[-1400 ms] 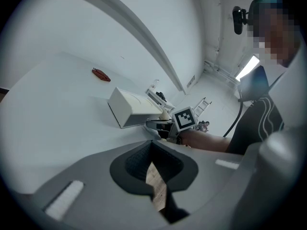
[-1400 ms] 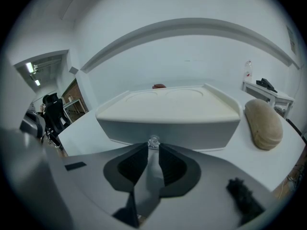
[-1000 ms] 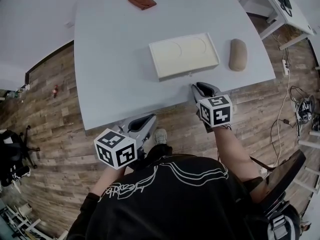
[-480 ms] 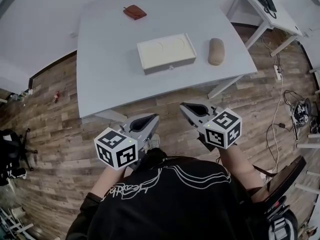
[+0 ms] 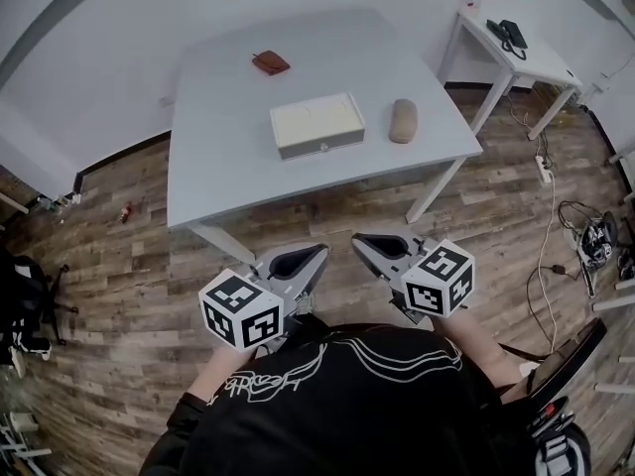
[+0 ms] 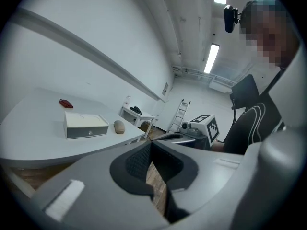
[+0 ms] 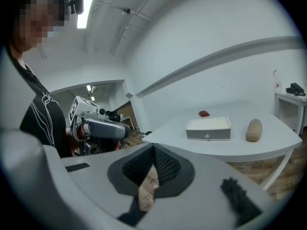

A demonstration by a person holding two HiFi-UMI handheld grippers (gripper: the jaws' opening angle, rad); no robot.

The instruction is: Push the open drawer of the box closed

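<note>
Sitting near the middle of a grey table (image 5: 223, 172) is a shallow cream-topped box (image 5: 317, 124). Its grey drawer front (image 5: 319, 148) faces the person and carries one small round knob. The front looks flush with the box body, so the drawer appears closed (no gap shows from any of the three views).

Just to the right of the box, apart from it, lies a tan oval object (image 5: 402, 120). Behind the box, toward the far edge of the table, lies a small reddish-brown item (image 5: 270, 62).

A person in a black shirt with white line art (image 5: 347, 405) stands well back from the table on a wood-plank floor (image 5: 129, 256), holding both grippers close to the body over the floor. Neither tool touches the table or the box. The left gripper (image 6: 150, 145) has its jaws clenched together at the tips with nothing between them; only floor shows through the opening behind the tips. The right gripper (image 7: 153, 147) is the same, its jaws pressed tip to tip and empty. Each carries a cube with black-and-white square markers.

Farther right stands a smaller white side table (image 5: 531, 62) with a dark telephone (image 5: 508, 33) on it. Loose cables (image 5: 585, 231) lie on the floor at the right edge.
</note>
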